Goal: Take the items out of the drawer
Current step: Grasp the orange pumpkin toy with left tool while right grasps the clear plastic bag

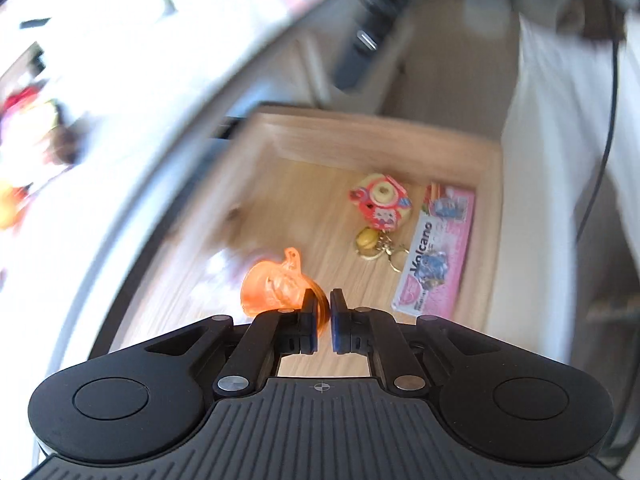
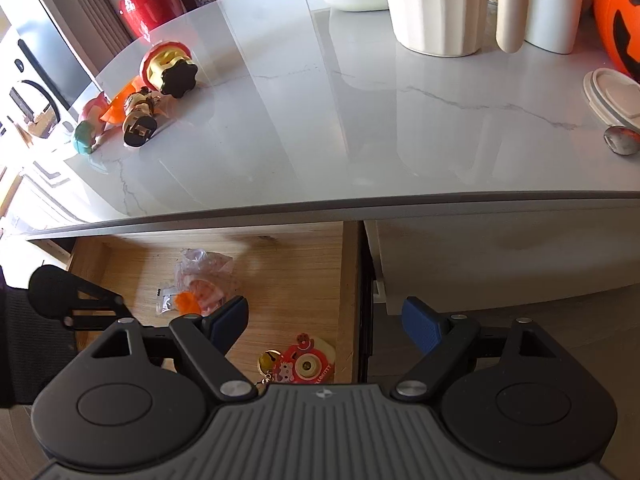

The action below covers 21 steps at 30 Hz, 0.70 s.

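Observation:
The wooden drawer (image 1: 280, 184) stands pulled out under the countertop. My left gripper (image 1: 323, 304) is shut on a translucent orange head-shaped charm (image 1: 272, 284), held just above the drawer floor; its edge sits between the blue pads. A red and yellow camera keychain (image 1: 378, 204) with a gold bell (image 1: 366, 240) and a pink "Volcano" box (image 1: 436, 248) lie in the drawer. My right gripper (image 2: 326, 316) hangs open over the drawer's right wall (image 2: 346, 300), nothing between its fingers. Below it lies the keychain (image 2: 304, 364); a crumpled plastic bag (image 2: 204, 272) lies farther back.
The marble countertop (image 2: 320, 140) carries several small toys at the left (image 2: 138, 116), white vases (image 2: 436, 4) at the back, an orange pumpkin bucket (image 2: 620, 20), a white lid (image 2: 612, 96) and a spoon (image 2: 622, 140). A person's white clothing (image 1: 560, 120) is beside the drawer.

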Motion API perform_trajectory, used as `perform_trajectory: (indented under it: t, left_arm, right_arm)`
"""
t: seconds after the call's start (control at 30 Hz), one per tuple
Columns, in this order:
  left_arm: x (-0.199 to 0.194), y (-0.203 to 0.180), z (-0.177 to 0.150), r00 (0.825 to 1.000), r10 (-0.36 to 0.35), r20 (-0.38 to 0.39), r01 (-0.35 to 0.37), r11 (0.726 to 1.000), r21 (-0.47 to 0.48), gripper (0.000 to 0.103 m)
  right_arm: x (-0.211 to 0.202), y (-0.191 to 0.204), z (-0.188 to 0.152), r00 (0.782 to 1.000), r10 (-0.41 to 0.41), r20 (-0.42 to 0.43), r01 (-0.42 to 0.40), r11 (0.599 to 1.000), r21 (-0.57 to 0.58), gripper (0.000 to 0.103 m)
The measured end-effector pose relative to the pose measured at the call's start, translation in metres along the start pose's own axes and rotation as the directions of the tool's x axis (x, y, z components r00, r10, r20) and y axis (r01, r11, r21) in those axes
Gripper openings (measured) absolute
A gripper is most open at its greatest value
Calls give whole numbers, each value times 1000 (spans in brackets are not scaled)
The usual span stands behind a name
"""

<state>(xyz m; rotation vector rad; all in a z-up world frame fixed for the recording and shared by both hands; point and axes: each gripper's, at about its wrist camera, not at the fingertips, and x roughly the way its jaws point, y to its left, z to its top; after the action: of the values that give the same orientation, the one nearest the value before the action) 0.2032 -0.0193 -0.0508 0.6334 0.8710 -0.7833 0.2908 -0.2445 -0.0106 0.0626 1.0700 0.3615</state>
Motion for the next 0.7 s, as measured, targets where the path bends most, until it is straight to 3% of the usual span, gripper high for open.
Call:
perform_trajectory:
  t: [0.1, 0.17, 0.27, 0.4, 0.5, 0.6, 0.7]
  left_arm:
    - [-36, 15, -19, 997, -14, 77, 26, 987, -158, 8]
    - [-53, 29, -33, 991, 3, 134, 35, 961, -275, 8]
    - [-72, 53, -55, 974, 30, 223, 75, 891, -448, 8]
    - [-92, 79, -83, 949, 65, 309, 150, 769, -621, 8]
    - [-106, 85, -101, 933, 69, 354, 206, 706, -678, 8]
    - [-111, 83, -112, 937, 77, 341, 196, 692, -695, 8]
    - [-105, 85, -120, 945, 48, 323, 215, 653, -726, 8]
  right_arm:
    - [-2, 10, -2, 999, 48, -4, -48, 998, -48, 84]
    - [-4, 21, -2, 997, 81, -15, -82, 993, -82, 84]
    - [-3, 54, 0, 997, 66, -31, -71, 977, -203, 84]
    - [9, 104, 6, 999, -4, -46, -16, 913, -408, 84]
    - [28, 124, 12, 993, -18, -115, -37, 886, -462, 81]
    - [56, 136, 15, 984, -78, -157, -9, 872, -489, 71]
    - [83, 147, 13, 978, -117, -172, 11, 854, -521, 70]
